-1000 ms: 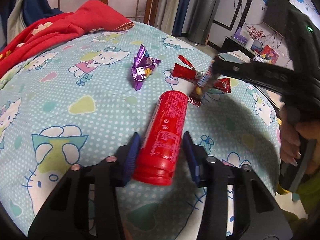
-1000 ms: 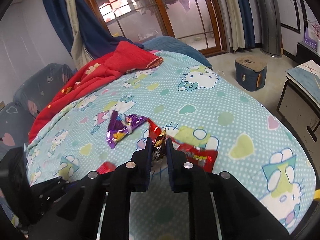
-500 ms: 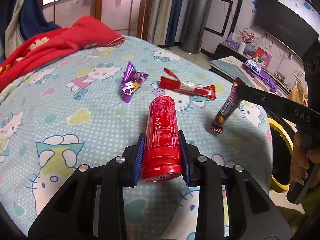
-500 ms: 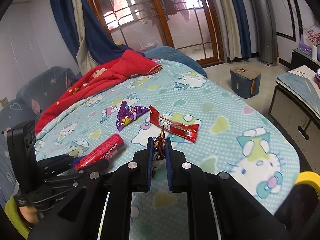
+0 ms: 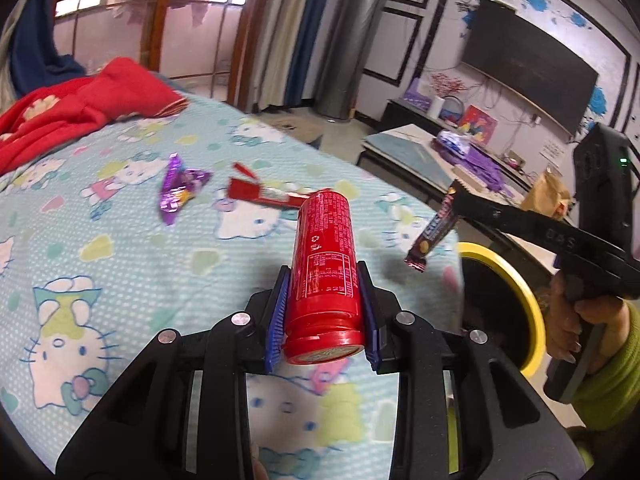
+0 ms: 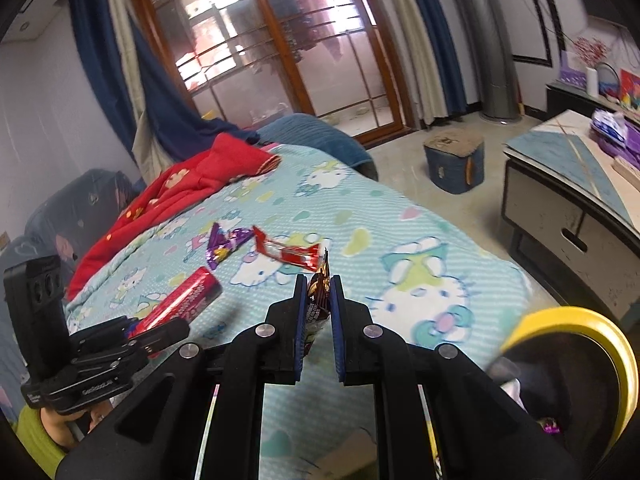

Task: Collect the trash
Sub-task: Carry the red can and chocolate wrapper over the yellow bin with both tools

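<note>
Red cylindrical can (image 5: 324, 264), white print on side, flat red end toward camera; clamped between blue pads of left claw (image 5: 324, 320), lifted above bed (image 5: 120, 248). Dark brown snack wrapper (image 6: 318, 296), crinkled, pinched in nearly closed right claw (image 6: 318, 320), dangling in air near yellow-rimmed bin (image 6: 580, 316) at bed's edge. Purple foil wrapper (image 5: 178, 190), crumpled, lying on cartoon-cat sheet. Red-and-white wrapper (image 5: 264, 194), torn open at one end, lying just beside purple one. Red blanket (image 5: 80, 108) heaped at far side.
</note>
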